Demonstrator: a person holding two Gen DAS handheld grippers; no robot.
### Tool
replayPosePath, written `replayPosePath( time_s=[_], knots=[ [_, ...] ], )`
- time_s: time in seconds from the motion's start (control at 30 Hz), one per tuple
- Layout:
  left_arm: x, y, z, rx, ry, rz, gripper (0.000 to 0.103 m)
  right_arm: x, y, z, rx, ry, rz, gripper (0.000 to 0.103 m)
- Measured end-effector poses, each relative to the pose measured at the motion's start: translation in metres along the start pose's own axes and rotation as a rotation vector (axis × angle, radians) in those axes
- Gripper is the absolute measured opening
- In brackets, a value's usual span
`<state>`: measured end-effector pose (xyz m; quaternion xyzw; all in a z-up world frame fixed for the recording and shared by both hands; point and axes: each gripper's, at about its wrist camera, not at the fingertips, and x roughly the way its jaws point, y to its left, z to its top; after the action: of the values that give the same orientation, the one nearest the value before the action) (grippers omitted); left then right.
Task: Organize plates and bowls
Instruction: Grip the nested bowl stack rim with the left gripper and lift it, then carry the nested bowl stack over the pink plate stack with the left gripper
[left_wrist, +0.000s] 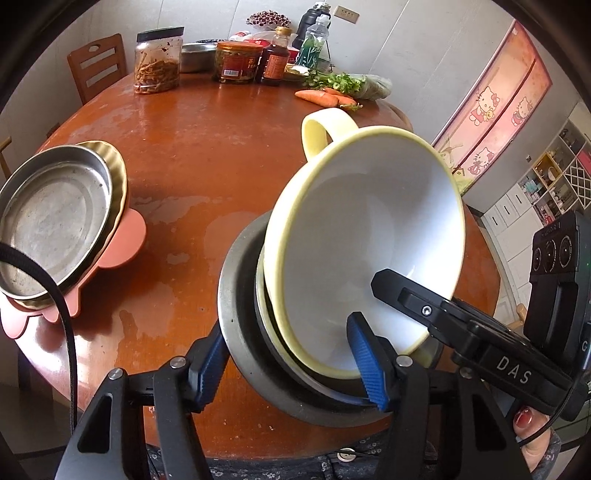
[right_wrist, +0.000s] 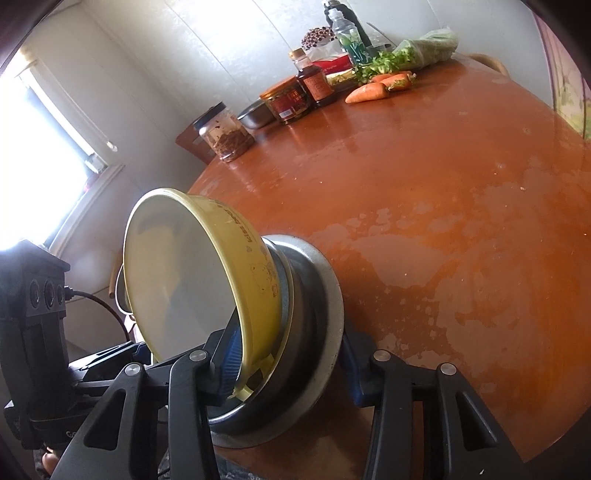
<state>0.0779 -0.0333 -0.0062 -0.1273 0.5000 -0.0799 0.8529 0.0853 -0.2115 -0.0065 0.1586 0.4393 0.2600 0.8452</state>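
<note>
A yellow bowl with a white inside and a handle (left_wrist: 369, 240) is tilted up in a nested stack, with a steel bowl (left_wrist: 236, 302) outermost. My left gripper (left_wrist: 291, 358) is shut on the near rim of this bowl stack, one blue pad (left_wrist: 365, 354) inside the yellow bowl. My right gripper (right_wrist: 288, 365) grips the same stack (right_wrist: 317, 295) from the other side, one pad (right_wrist: 231, 354) inside the yellow bowl (right_wrist: 255, 266); its black finger also shows in the left wrist view (left_wrist: 406, 295). A steel plate (left_wrist: 51, 218) lies on a yellow plate (left_wrist: 118, 173) and a pink plate (left_wrist: 125, 240) at the left.
On the round brown table (left_wrist: 207, 147), jars (left_wrist: 157, 61), a sauce bottle (left_wrist: 275, 55), a steel basin (left_wrist: 197, 55), water bottles (left_wrist: 314, 40), carrots (left_wrist: 325, 96) and greens (left_wrist: 347, 83) stand at the far edge. A wooden chair (left_wrist: 98, 64) is behind the table.
</note>
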Motion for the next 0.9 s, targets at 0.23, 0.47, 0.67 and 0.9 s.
replayPosePath(
  time_s=[0.23,0.47,0.67,0.9],
  knots=[
    [-0.009,0.003,0.003,-0.006,-0.018,0.008,0.062,0.0,0.005,0.003,-0.012,-0.007,0.006,0.048],
    [-0.022,0.011,0.004,-0.015,-0.044,0.017,0.062,0.0,0.017,0.007,-0.036,-0.017,0.019,0.048],
    [-0.035,0.019,0.006,-0.024,-0.077,0.023,0.062,0.002,0.033,0.012,-0.064,-0.025,0.031,0.048],
    [-0.048,0.03,0.005,-0.04,-0.101,0.031,0.062,0.006,0.05,0.018,-0.096,-0.025,0.042,0.048]
  ],
)
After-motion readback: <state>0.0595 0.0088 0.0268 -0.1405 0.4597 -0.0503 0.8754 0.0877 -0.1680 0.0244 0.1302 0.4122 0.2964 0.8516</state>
